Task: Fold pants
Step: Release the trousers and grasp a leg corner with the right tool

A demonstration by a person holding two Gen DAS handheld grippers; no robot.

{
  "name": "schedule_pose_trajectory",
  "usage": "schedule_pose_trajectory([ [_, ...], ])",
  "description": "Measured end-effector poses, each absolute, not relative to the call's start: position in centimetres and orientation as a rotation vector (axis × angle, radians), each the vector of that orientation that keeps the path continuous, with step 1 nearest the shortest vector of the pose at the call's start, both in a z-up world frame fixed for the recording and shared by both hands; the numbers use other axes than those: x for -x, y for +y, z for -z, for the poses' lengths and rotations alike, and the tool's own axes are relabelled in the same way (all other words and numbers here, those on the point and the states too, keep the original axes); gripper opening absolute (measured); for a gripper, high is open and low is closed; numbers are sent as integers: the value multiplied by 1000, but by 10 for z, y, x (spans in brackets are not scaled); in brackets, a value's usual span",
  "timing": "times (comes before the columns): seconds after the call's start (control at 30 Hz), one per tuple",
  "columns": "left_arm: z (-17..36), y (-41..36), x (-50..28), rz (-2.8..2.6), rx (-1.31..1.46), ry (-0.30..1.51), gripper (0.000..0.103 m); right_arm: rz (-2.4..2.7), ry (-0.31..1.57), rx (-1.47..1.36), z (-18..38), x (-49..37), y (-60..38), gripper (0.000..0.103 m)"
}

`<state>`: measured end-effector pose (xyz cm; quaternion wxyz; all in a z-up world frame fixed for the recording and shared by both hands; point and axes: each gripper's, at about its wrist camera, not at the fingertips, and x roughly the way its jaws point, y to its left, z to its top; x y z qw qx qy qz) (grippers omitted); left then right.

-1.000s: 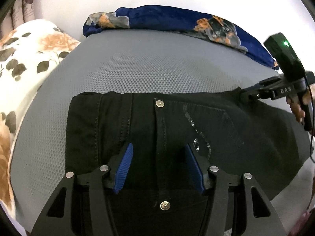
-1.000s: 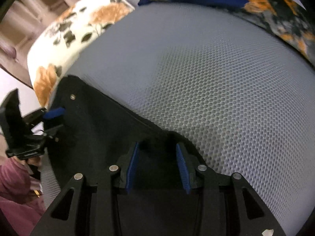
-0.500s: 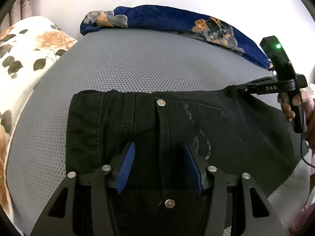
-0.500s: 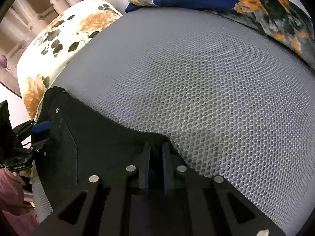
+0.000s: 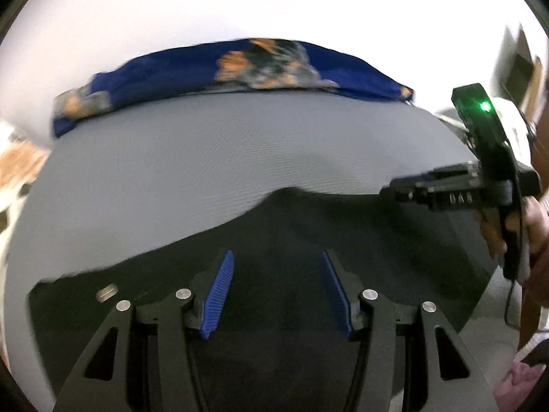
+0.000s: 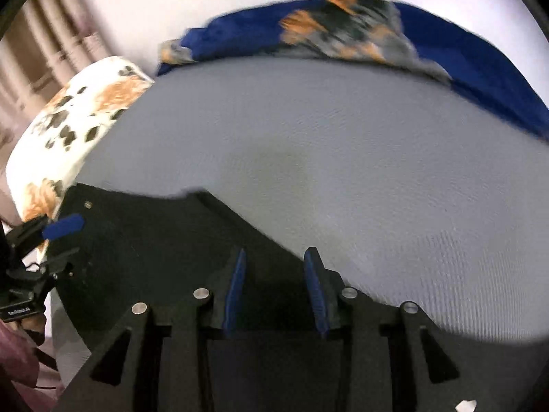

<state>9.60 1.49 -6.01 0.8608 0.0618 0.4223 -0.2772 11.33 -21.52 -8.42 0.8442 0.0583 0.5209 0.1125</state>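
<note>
Black pants (image 5: 308,240) lie on the grey bed (image 5: 206,158). Left gripper (image 5: 278,292) fingers spread apart over them. Right gripper (image 6: 274,288) fingers likewise apart.

Black pants (image 5: 308,240); grey mesh mattress (image 5: 206,158); navy orange-floral blanket (image 5: 240,68); white orange-floral pillow (image 6: 75,127); blue-padded black tools.

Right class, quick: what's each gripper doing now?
Left gripper: open, over the pants, holding nothing.
Right gripper: open, at the pants' edge, holding nothing.
</note>
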Motion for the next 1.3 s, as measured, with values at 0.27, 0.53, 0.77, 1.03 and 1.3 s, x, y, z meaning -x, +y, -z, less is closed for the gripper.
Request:
schedule_pose_trajectory([
  [0.27, 107, -36, -111, 584, -227, 1016, 54, -59, 1098, -179, 100, -62, -295, 32],
  [0.53, 106, -25, -105, 525, -189, 1023, 54, 165, 1081, -267, 104, -10, -409, 32],
  [0.77, 91, -52, -84, 586, -128, 1022, 54, 78, 1018, -522, 86, 37, -493, 34],
  [1.03, 89, -117, -57, 718, -175, 1047, 54, 89, 1028, -723, 103, 79, -570, 34],
  [1.3, 89, -171, -36, 809, -265, 1063, 54, 49, 1057, -800, 125, 101, -600, 34],
])
